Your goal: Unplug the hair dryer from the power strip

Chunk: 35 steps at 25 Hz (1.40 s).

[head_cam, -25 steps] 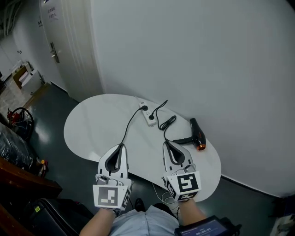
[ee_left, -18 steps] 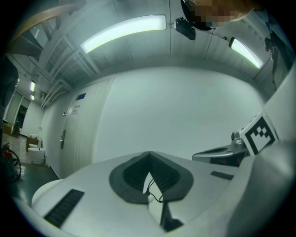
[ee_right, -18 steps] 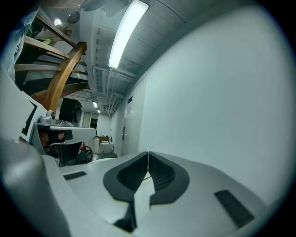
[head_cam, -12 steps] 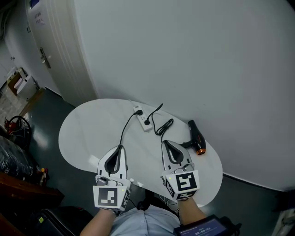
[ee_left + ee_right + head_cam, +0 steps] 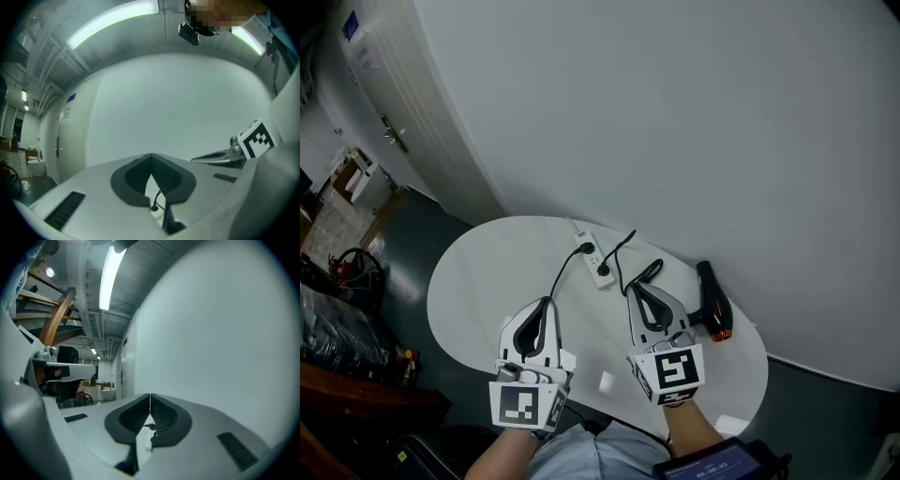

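The dryer (image 5: 712, 292) lies on its side at the far right edge of the surface (image 5: 487, 272), close to the wall (image 5: 694, 122). It is black and pistol-shaped, with an orange glow at the barrel end that points toward the near right edge. My right claw covers part of its handle in the head view. Its black cord (image 5: 643, 273) snakes in loose loops leftward over the white top to a black plug (image 5: 602, 270) seated in the strip (image 5: 592, 260). The strip is a white bar lying aslant near the far edge, about midway along it. A second black plug sits in the strip's farther end, and its cable (image 5: 561, 277) runs back toward the near edge, passing beside my left claw.

My right claw (image 5: 638, 292) hovers over the surface between the cord's loops and the near edge, its jaws pressed together on nothing. Its own view looks level past the tips (image 5: 150, 396) at the strip (image 5: 149, 445) and plug beyond. My left claw (image 5: 547, 301) is beside it, to the left, jaws also together and empty. Under its tips (image 5: 151, 156) a plug and cord show ahead.
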Available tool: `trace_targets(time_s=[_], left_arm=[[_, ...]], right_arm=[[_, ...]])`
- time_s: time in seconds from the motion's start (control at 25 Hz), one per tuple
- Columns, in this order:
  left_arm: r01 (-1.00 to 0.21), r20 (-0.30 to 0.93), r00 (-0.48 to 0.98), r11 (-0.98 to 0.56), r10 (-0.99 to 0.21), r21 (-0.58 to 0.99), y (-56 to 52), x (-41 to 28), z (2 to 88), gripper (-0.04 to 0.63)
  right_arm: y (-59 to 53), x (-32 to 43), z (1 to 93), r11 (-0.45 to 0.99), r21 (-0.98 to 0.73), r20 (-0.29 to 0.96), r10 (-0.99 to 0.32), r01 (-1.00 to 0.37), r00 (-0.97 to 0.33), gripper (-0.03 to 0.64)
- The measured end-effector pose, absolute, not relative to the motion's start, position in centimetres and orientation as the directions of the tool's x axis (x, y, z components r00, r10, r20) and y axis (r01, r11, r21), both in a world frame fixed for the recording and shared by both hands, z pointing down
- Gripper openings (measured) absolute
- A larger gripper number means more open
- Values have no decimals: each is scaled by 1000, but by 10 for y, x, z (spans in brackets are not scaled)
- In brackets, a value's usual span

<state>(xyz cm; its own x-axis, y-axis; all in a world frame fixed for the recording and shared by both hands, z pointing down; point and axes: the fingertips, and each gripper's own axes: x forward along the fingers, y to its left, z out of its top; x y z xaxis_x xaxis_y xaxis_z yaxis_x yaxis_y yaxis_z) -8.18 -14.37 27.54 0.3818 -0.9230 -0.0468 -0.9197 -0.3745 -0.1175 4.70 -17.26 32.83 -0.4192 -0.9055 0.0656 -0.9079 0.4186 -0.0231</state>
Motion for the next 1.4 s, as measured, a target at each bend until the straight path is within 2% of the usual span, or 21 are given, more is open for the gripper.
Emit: trace_targets(time_s=[0.56, 1.0, 1.4], left_arm=[[-919, -12, 378, -374, -926, -123, -197, -85, 283, -2], [-898, 22, 437, -437, -899, -43, -261, -102, 321, -2], [-880, 153, 474, -473, -867, 46, -304, -105, 399, -2]], right_arm=[[-217, 38, 341, 436, -32, 93, -895, -900, -437, 3], [-263, 14, 411, 386, -38, 250, -889, -922, -383, 3], [-285, -3, 506, 368, -81, 430, -826, -926, -365, 6]])
